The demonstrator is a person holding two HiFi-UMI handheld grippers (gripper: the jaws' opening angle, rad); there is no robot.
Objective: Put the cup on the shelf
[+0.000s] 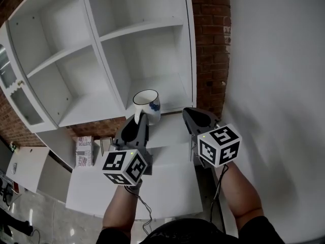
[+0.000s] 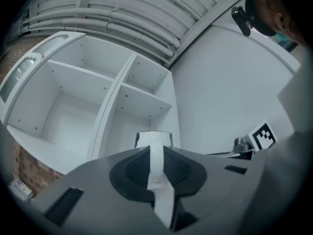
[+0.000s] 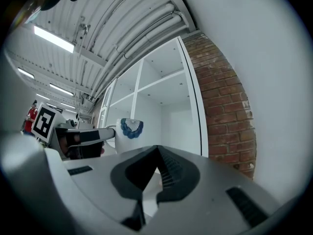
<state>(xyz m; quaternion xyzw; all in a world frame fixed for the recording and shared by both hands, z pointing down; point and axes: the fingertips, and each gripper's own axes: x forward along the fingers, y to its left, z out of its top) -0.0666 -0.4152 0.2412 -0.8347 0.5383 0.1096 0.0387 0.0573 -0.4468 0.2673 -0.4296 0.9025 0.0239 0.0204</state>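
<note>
A white cup with a blue pattern hangs in the air in front of the white shelf unit, level with its lower right compartment. My left gripper is shut on the cup's handle, which stands as a white strip between the ribbed pads; the cup's body rises just beyond them. My right gripper is to the right of the cup, apart from it, shut with nothing in it. In the right gripper view the cup shows to the left of that gripper.
A red brick wall borders the shelf unit on the right, then a plain white wall. A low white cabinet top lies under both grippers. A small printed box stands at its left. A shelf door hangs open at far left.
</note>
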